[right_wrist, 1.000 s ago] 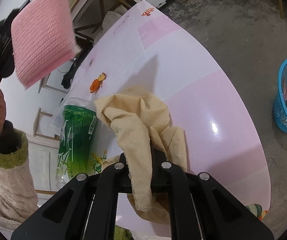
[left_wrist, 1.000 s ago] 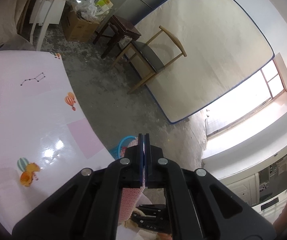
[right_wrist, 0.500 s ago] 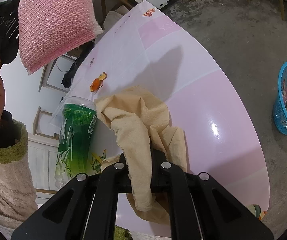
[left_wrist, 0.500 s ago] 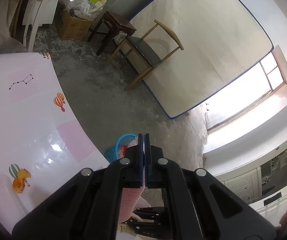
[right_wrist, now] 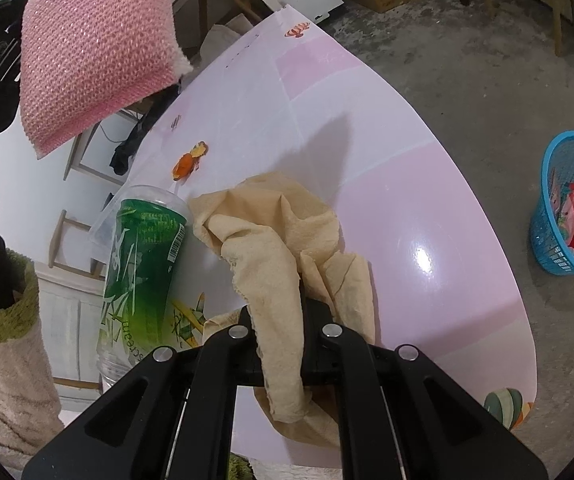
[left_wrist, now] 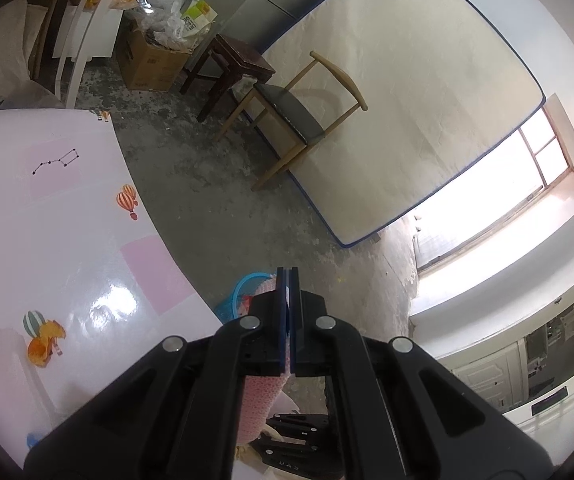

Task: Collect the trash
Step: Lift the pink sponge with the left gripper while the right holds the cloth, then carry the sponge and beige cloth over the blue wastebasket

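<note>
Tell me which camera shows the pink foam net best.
The right wrist view: the pink foam net hangs whole and well lit from the left gripper above the table. The left wrist view shows only slivers of it, mostly hidden behind that gripper's shut jaws.

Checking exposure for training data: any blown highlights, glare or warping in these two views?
Left wrist: bright window blown out, glare patch on glossy pink table, heavy fisheye bend. Right wrist: glare spot on the table, pink mesh foam sheet casts a shadow on it; sharp overall.

L gripper (left_wrist: 288,280) jaws clamped, raised; R gripper (right_wrist: 279,320) clamped, prob. tilted down.
</note>
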A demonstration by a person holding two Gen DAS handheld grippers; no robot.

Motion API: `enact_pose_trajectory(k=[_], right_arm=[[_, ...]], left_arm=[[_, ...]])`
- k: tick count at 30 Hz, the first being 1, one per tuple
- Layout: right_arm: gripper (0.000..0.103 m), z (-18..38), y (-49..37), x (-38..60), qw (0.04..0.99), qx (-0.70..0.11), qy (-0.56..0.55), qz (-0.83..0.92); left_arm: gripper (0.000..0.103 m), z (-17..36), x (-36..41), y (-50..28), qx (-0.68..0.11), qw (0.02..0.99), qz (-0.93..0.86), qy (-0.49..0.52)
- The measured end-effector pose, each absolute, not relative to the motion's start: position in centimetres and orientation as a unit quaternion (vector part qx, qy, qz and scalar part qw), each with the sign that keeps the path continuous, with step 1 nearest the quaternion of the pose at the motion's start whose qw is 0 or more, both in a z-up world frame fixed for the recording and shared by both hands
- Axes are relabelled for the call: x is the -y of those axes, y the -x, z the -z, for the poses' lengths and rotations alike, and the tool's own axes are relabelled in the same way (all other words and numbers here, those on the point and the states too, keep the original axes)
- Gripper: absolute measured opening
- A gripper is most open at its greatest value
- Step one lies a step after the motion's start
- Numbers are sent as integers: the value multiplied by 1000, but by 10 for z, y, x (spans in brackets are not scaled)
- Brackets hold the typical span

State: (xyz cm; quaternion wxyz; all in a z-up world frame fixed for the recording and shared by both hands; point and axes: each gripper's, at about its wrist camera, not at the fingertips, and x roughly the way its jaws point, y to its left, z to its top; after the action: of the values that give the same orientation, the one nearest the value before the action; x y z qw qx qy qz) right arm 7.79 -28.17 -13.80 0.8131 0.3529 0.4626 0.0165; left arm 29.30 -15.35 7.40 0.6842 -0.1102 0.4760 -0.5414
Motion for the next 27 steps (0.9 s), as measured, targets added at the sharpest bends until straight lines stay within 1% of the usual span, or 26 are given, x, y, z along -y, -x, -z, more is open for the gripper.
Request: enact_pose_trajectory(k=[15, 22, 27], right_arm=[[5, 129, -82, 255, 829, -467, -307, 17], [6, 126, -84, 254, 828, -465, -313, 27], [6, 114, -75, 257, 836, -449, -313, 36]], left_arm=[[0, -78, 123, -259, -471, 690, 538, 114], [0, -87, 109, -251, -461, 696, 537, 120], [0, -96, 103, -248, -454, 703, 533, 122]])
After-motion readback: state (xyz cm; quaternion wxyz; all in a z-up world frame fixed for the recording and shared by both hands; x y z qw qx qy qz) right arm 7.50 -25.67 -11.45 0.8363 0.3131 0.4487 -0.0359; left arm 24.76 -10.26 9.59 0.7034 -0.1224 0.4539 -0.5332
